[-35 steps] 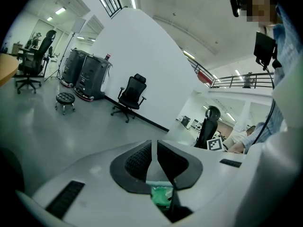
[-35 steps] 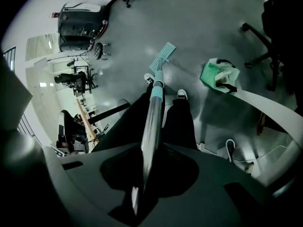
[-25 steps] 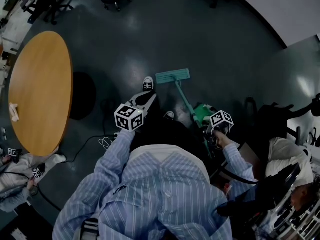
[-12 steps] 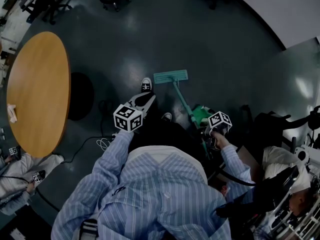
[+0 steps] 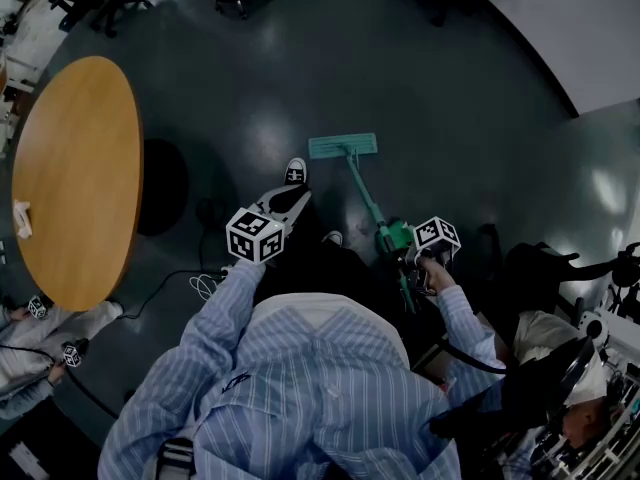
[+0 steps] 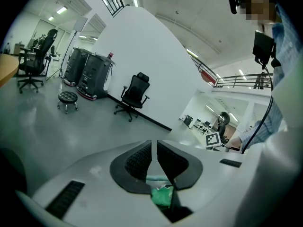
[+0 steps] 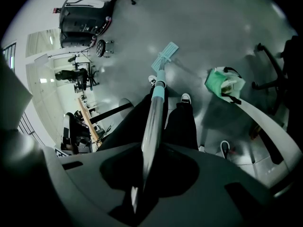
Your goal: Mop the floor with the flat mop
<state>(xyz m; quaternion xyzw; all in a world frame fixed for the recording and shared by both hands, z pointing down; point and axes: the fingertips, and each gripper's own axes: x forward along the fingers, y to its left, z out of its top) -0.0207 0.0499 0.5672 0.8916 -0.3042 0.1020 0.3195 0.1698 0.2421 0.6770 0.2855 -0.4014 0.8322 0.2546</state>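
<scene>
Right gripper point(image 7: 144, 170) first: its fingers are clamped on the metal handle of the flat mop point(image 5: 365, 193), the shaft running straight out between them and down to the floor point(image 5: 440, 118). That hand sits low at the person's right side, elbow bent, striped sleeve trailing back to the near right. The handle slants away to the far left, and the teal mop head point(image 5: 343, 146) lies flat on the floor, just right of the person's far shoe point(image 5: 296, 171).

Over to the left gripper point(image 6: 154, 144): its ribbed fingers point(image 6: 137, 162) are drawn almost together, only a thin slit between them and nothing between the tips. A scrap of green shows low at their root; what it is, I cannot tell. The left arm reaches forward, gripper held out about level, looking across the room toward an office chair point(image 6: 135, 96) by the white wall.

A green bag point(image 7: 225, 82) sits on the floor to the right of the handle. The round wooden desk point(image 5: 75, 178) stands well apart at the left.
</scene>
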